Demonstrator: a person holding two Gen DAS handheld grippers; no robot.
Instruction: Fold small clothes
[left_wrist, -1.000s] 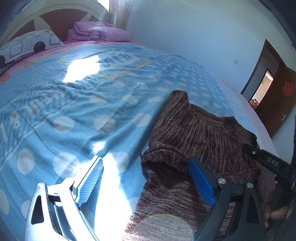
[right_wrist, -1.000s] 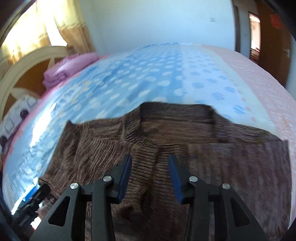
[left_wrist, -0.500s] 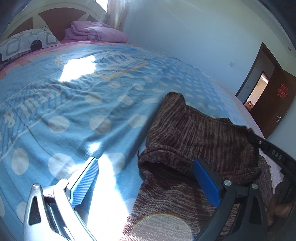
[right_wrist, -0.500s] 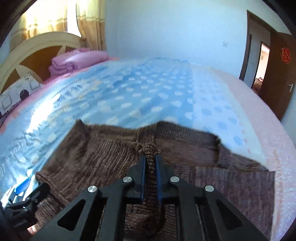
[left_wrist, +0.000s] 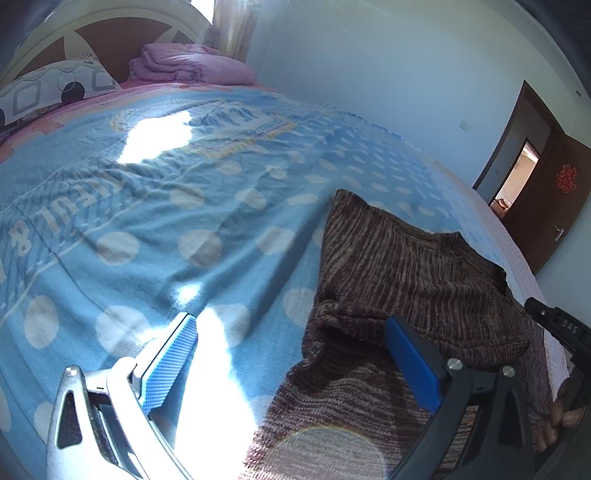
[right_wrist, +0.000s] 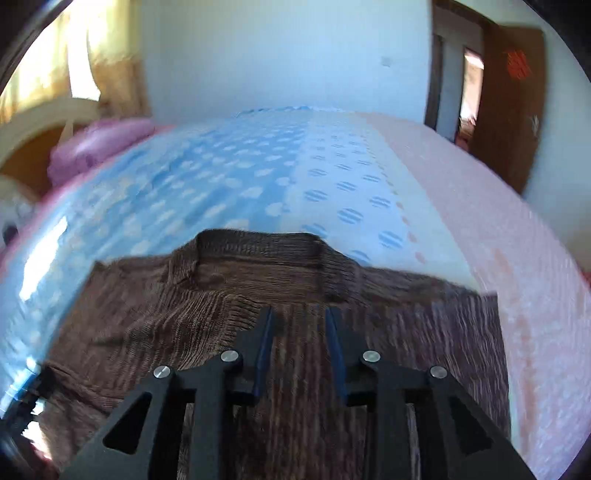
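Observation:
A brown knit sweater (left_wrist: 413, 266) lies on the blue polka-dot bedspread (left_wrist: 166, 221), with a sleeve folded over its body. My left gripper (left_wrist: 291, 354) is open wide and empty, its right pad over the sweater's left edge and its left pad over the bedspread. In the right wrist view the sweater (right_wrist: 258, 273) lies flat with its collar toward the far side. My right gripper (right_wrist: 300, 325) is open above the sweater's middle, below the collar, and holds nothing. The right gripper also shows at the right edge of the left wrist view (left_wrist: 565, 328).
A folded pink blanket (left_wrist: 188, 68) and a patterned pillow (left_wrist: 48, 88) lie by the headboard (left_wrist: 92, 33). A brown door (left_wrist: 554, 192) stands open at the far right. The bed's pink sheet (right_wrist: 480, 206) shows beyond the sweater on the right.
My right gripper was shut on a pinch of the sweater half a second ago; it has opened and let the cloth drop flat. My left gripper stayed open and barely moved.

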